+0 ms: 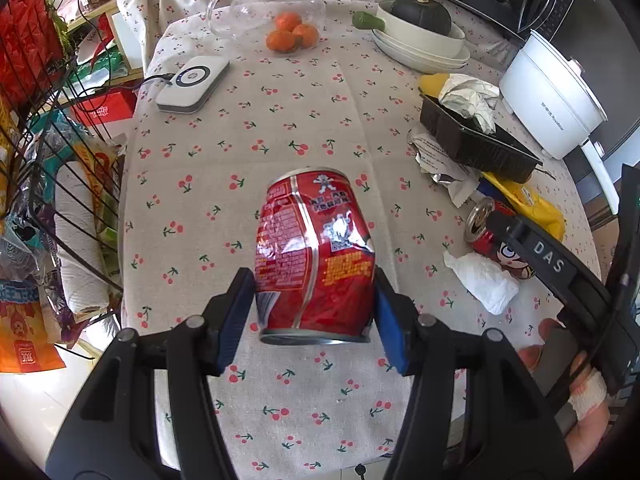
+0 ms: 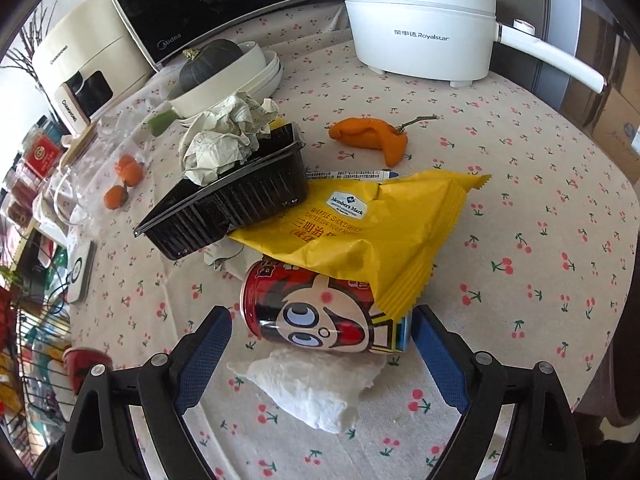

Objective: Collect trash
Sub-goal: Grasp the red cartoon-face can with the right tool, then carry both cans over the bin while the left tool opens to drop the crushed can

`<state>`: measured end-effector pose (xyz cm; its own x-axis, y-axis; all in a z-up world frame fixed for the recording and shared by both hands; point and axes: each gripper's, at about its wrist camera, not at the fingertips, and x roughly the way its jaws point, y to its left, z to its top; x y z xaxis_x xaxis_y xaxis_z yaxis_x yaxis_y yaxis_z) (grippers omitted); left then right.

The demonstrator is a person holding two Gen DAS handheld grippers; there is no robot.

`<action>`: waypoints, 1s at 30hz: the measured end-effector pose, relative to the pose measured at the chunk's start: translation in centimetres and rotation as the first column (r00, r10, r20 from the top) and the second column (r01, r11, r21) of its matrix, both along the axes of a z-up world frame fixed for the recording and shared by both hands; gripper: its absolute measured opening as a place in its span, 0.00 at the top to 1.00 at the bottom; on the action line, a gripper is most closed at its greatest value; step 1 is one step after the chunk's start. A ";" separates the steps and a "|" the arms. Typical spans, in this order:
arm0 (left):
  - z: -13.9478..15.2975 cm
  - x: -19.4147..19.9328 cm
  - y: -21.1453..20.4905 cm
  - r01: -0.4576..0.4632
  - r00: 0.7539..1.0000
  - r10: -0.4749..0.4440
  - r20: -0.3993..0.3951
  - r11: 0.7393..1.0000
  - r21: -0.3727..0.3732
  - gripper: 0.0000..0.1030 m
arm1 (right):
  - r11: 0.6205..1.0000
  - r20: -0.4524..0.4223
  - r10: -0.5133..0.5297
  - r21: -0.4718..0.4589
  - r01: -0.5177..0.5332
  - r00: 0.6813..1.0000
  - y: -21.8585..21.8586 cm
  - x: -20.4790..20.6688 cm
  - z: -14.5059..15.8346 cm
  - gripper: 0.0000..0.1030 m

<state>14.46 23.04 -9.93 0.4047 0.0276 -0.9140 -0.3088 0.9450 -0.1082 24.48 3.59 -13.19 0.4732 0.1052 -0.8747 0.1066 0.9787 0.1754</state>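
Observation:
A dented red drink can (image 1: 316, 252) hangs above the cherry-print tablecloth (image 1: 280, 128), and my left gripper (image 1: 312, 280) is shut on its lower sides. A second red can with a cartoon face (image 2: 312, 316) lies on its side on the cloth, partly under a yellow snack wrapper (image 2: 360, 232). My right gripper (image 2: 322, 320) is open wide, one blue pad off each end of that can and not touching it. A crumpled white tissue (image 2: 316, 388) lies just in front of it. Behind sits a black plastic tray (image 2: 236, 200) holding crumpled paper (image 2: 224, 140).
A white electric pot (image 2: 420, 28) stands at the back right, with an orange pepper (image 2: 372, 136) before it. Stacked bowls with a dark squash (image 1: 424, 20), tangerines (image 1: 290, 32), a glass pitcher (image 1: 260, 4) and a white device (image 1: 192, 84) lie further off. A wire rack (image 1: 52, 184) flanks the table's left.

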 end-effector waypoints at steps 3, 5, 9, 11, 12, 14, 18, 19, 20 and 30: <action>-0.1 -0.2 0.4 -0.005 1.000 0.005 -0.003 1.000 -0.007 0.42 | 0.999 -0.002 -0.025 -0.039 0.025 1.000 0.5 0.7 -0.6 0.11; -0.1 -0.4 0.6 -0.008 1.000 0.008 -0.005 1.000 -0.010 0.42 | 0.997 -0.004 -0.030 -0.077 0.030 1.000 0.8 1.1 -1.0 0.11; 0.1 -0.5 0.6 -0.009 1.000 0.009 0.001 1.000 -0.015 0.42 | 0.993 -0.018 -0.006 -0.119 0.004 1.000 1.0 1.3 -1.5 0.11; 0.2 -0.5 0.4 -0.005 1.000 0.005 0.006 1.000 -0.014 0.42 | 0.992 -0.018 0.016 -0.128 -0.018 1.000 0.9 1.2 -1.2 0.12; 0.3 -0.5 0.3 -0.001 1.000 0.001 0.008 1.000 -0.013 0.42 | 0.991 -0.016 0.030 -0.129 -0.032 0.999 0.8 1.0 -1.0 0.12; 0.5 -0.6 -0.1 0.008 1.000 -0.008 0.013 1.000 -0.009 0.42 | 0.990 -0.011 0.065 -0.123 -0.066 0.998 0.5 0.8 -0.3 0.13; 0.9 -0.7 -1.2 0.033 0.999 -0.033 0.023 0.999 0.001 0.42 | 0.988 -0.016 0.126 -0.091 -0.127 0.992 -1.0 -0.4 1.2 0.13; 1.0 -0.7 -1.5 0.040 0.999 -0.040 0.025 0.999 0.004 0.42 | 0.987 -0.020 0.139 -0.082 -0.141 0.990 -1.5 -0.7 1.6 0.13; 1.1 -0.7 -1.8 0.047 0.999 -0.047 0.027 0.999 0.005 0.42 | 0.985 -0.024 0.156 -0.074 -0.157 0.988 -1.9 -1.1 2.0 0.13; 2.3 -1.1 -6.8 0.156 0.987 -0.156 0.047 0.988 0.002 0.42 | 0.954 0.011 0.296 -0.053 -0.296 0.955 -7.5 -6.2 6.8 0.13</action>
